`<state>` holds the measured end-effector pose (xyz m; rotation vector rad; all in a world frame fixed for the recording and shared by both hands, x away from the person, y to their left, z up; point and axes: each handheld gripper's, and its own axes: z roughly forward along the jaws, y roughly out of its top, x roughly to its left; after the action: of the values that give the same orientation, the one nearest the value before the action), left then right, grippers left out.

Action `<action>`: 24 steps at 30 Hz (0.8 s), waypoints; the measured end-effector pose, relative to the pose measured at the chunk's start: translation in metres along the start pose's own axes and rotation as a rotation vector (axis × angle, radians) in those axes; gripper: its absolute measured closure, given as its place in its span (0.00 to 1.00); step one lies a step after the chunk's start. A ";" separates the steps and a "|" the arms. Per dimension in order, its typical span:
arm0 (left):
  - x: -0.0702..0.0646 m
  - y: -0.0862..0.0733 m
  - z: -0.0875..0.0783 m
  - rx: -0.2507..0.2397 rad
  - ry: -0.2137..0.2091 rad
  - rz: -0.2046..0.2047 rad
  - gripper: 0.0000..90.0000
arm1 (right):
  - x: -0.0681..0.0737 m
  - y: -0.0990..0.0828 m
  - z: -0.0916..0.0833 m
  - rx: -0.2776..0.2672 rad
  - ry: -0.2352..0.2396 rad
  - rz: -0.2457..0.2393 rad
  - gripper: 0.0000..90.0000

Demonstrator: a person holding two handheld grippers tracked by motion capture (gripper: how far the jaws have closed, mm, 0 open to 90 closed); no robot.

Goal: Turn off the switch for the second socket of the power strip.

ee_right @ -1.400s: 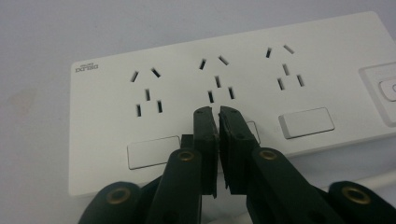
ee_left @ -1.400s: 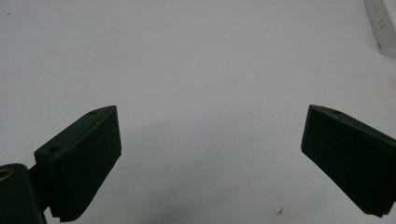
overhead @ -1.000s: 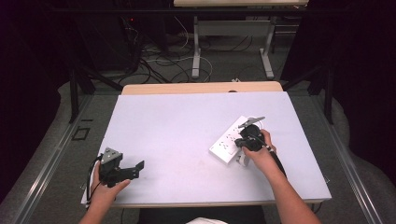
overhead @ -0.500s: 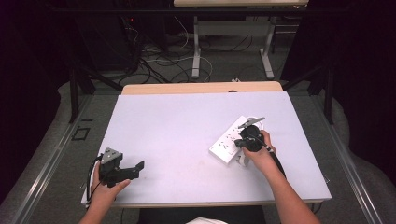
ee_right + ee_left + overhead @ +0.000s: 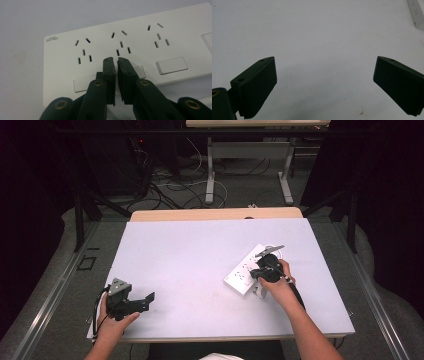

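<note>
1. Counter, pale and flat, carries a white power strip on its right half, lying at an angle with one end nearer the far right.
2. The right gripper sits over the near part of the strip, held in the person's right hand.
3. In the right gripper view, the strip shows three socket groups in a row, with a row of white rocker switches below them.
4. There the right gripper has its fingers clenched, only a thin slit between them and nothing held. Their tips lie over the middle switch, just below the middle socket group; whether they touch it I cannot tell.
5. The left gripper rests near the counter's front left corner, well apart from the strip, held in the left hand.
6. In the left gripper view, the left gripper has its fingers released and spread wide over bare counter, with a corner of the strip at the top right edge.
</note>
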<state>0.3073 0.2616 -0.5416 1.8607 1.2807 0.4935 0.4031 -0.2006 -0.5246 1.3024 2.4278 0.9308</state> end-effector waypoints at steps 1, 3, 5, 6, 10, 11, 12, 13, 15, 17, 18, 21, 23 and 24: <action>0.000 0.000 0.000 0.000 0.000 0.000 0.06 | 0.000 0.000 0.000 0.001 -0.001 -0.003 0.92; 0.000 0.000 0.000 0.000 -0.001 0.001 0.06 | 0.000 0.000 0.000 0.001 -0.001 -0.004 0.92; 0.000 0.000 0.001 -0.001 -0.001 -0.005 0.06 | 0.000 0.000 -0.001 -0.005 -0.001 0.002 0.90; -0.001 0.000 0.001 -0.002 -0.001 -0.005 0.06 | 0.001 0.000 -0.002 -0.004 0.005 0.006 0.90; -0.001 0.000 0.001 -0.002 -0.002 -0.006 0.06 | 0.000 0.001 -0.003 -0.016 0.002 -0.002 0.88; -0.001 0.000 0.001 -0.002 -0.002 -0.006 0.06 | 0.001 0.001 -0.005 -0.021 0.006 0.001 0.87; -0.001 0.000 0.001 -0.001 -0.003 -0.008 0.06 | 0.001 0.001 -0.005 -0.021 0.006 0.001 0.87; 0.000 0.000 0.001 -0.001 -0.003 -0.007 0.06 | 0.001 0.002 -0.005 -0.029 0.007 0.001 0.86; 0.000 0.000 0.001 0.000 -0.003 -0.009 0.06 | 0.002 0.002 -0.006 -0.029 0.011 0.004 0.84; 0.000 0.000 0.001 0.000 -0.003 -0.009 0.06 | 0.003 0.003 -0.006 -0.034 0.017 -0.002 0.83; 0.000 0.000 0.001 0.000 -0.003 -0.010 0.06 | 0.003 0.003 -0.007 -0.032 0.016 -0.001 0.82; 0.000 0.000 0.002 0.000 -0.003 -0.010 0.06 | 0.005 0.004 -0.008 -0.037 0.023 0.005 0.79; 0.000 0.000 0.002 0.000 -0.003 -0.010 0.06 | 0.006 0.004 -0.009 -0.038 0.026 0.007 0.78; 0.000 0.000 0.002 -0.001 -0.003 -0.010 0.06 | 0.006 0.004 -0.009 -0.040 0.015 -0.005 0.77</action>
<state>0.3081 0.2607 -0.5426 1.8531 1.2873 0.4860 0.3981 -0.1978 -0.5140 1.2798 2.4093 0.9858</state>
